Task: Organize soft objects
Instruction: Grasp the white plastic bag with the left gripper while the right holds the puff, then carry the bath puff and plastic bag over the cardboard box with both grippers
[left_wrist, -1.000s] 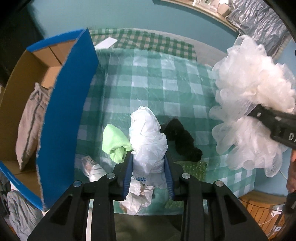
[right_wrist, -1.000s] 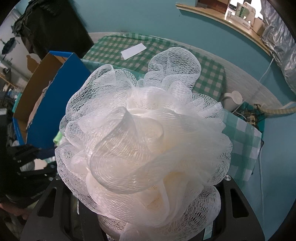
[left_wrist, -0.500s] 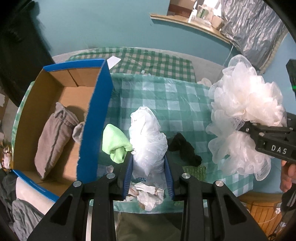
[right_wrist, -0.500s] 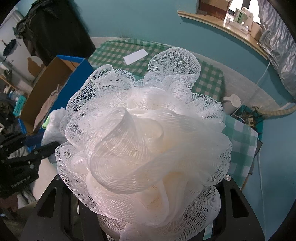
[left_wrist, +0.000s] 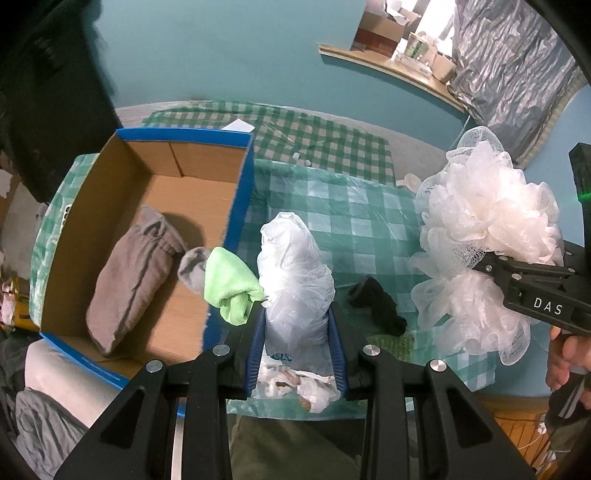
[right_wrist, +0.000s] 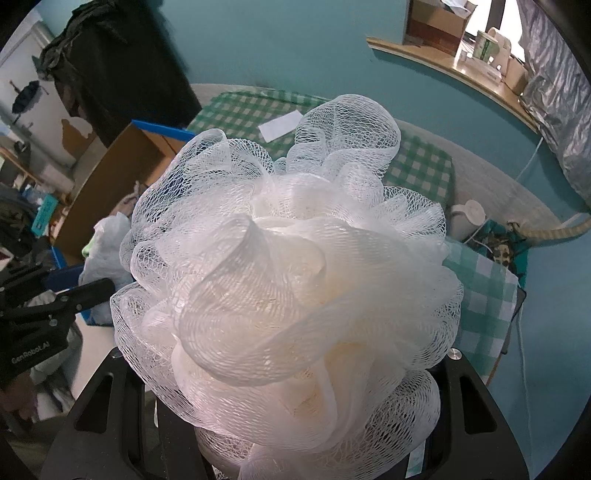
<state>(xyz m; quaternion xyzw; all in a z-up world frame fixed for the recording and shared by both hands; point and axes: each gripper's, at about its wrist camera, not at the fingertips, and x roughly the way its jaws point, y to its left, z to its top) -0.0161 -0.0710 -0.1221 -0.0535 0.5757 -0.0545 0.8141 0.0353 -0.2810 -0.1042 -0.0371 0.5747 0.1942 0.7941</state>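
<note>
My left gripper (left_wrist: 297, 321) is shut on a crumpled white plastic bag (left_wrist: 295, 273) together with a light green cloth (left_wrist: 229, 286), held above the green checked table (left_wrist: 354, 218). My right gripper (right_wrist: 291, 435) is shut on a big white mesh bath pouf (right_wrist: 288, 280), which fills its view and hides the fingertips; the pouf (left_wrist: 484, 236) also hangs at the right of the left wrist view. A blue cardboard box (left_wrist: 236, 199) stands open to the left, with a folded grey garment (left_wrist: 129, 273) and a grey sock (left_wrist: 192, 269) inside. A black cloth (left_wrist: 380, 306) lies on the table.
A white paper slip (left_wrist: 240, 126) lies on the far checked cloth. A wooden shelf (left_wrist: 391, 70) with small boxes runs along the teal wall. Dark clothing (right_wrist: 110, 55) hangs at the far left. A person's fingers (left_wrist: 565, 354) grasp the right gripper's handle.
Both grippers have risen with their loads. In the left wrist view the table has dropped away and the inside of the blue box has come into sight.
</note>
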